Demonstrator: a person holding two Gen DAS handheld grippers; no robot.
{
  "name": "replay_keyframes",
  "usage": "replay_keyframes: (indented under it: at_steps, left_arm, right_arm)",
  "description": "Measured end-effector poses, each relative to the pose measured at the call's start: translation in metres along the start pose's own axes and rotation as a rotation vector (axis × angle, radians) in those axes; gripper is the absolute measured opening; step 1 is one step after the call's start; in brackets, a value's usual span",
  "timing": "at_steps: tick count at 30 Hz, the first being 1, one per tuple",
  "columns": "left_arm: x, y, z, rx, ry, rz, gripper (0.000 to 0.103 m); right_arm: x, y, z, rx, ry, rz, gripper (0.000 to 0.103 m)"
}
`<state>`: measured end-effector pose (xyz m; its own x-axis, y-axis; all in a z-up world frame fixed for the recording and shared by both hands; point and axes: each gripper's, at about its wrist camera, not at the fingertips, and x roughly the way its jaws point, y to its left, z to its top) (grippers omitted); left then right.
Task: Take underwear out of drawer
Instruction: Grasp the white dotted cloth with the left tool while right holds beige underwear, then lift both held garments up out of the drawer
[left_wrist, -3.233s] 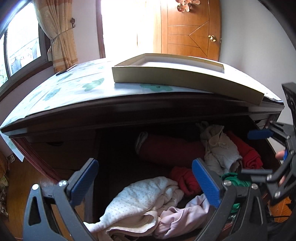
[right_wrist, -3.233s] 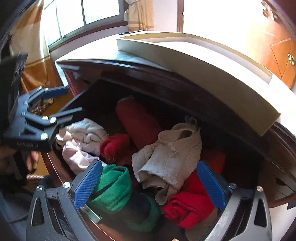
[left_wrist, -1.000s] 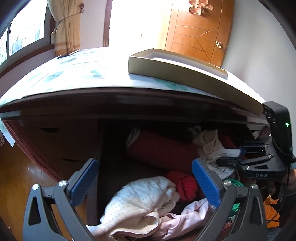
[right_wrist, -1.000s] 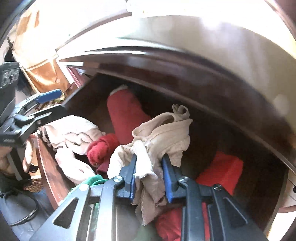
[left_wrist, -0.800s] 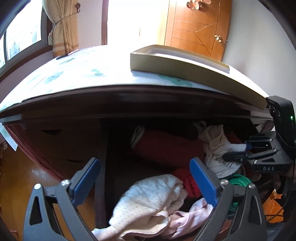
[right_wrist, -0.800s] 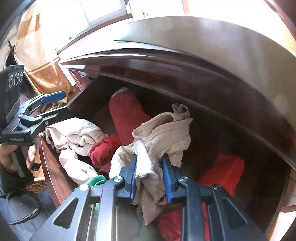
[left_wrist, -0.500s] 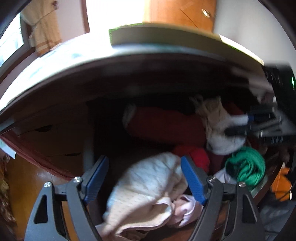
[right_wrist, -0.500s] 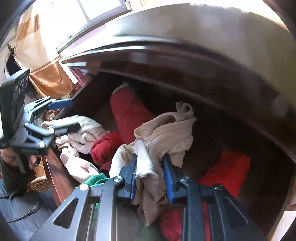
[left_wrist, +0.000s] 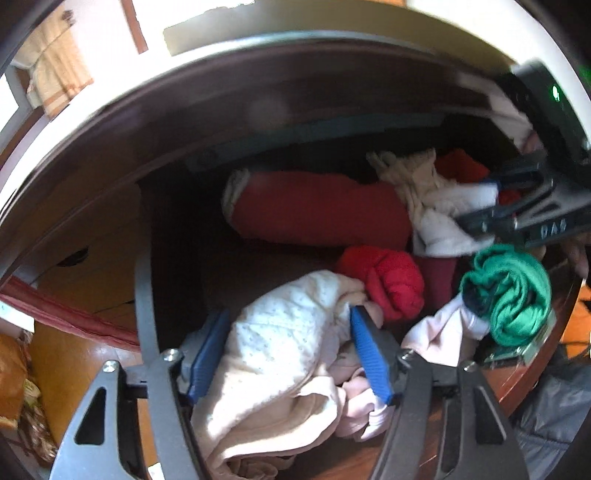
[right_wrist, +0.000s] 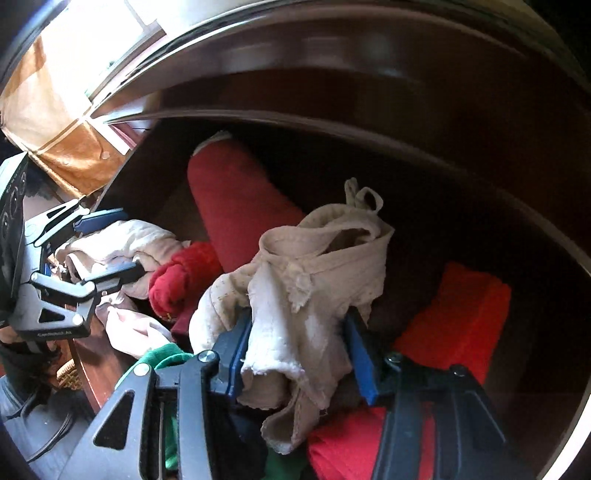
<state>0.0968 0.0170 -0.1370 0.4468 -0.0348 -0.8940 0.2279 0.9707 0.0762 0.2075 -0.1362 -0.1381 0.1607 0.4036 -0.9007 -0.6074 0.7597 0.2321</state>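
A tan curtain (left_wrist: 59, 85) hangs in the upper left of the left wrist view, beside a bright window. Under it, at the far left, an orange-brown wooden floor (left_wrist: 70, 347) shines in the light. A dark wooden tabletop edge (left_wrist: 258, 70) curves across the top of the frame, blurred. In the right wrist view, a brown-orange curtain (right_wrist: 66, 147) fills the upper left corner, with bright window light (right_wrist: 99, 40) above it. A woven basket (right_wrist: 70, 371) shows at the lower left, partly hidden, and grey fabric (right_wrist: 33, 428) lies below it in the bottom left corner.
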Motion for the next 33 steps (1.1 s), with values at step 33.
replay_keyframes:
  at_steps: [33]
  left_arm:
    - [-0.06, 0.009, -0.031, -0.072, -0.22, -0.08, 0.03]
  right_arm:
    - [-0.056, 0.028, -0.027, -0.17, -0.287, -0.034, 0.027]
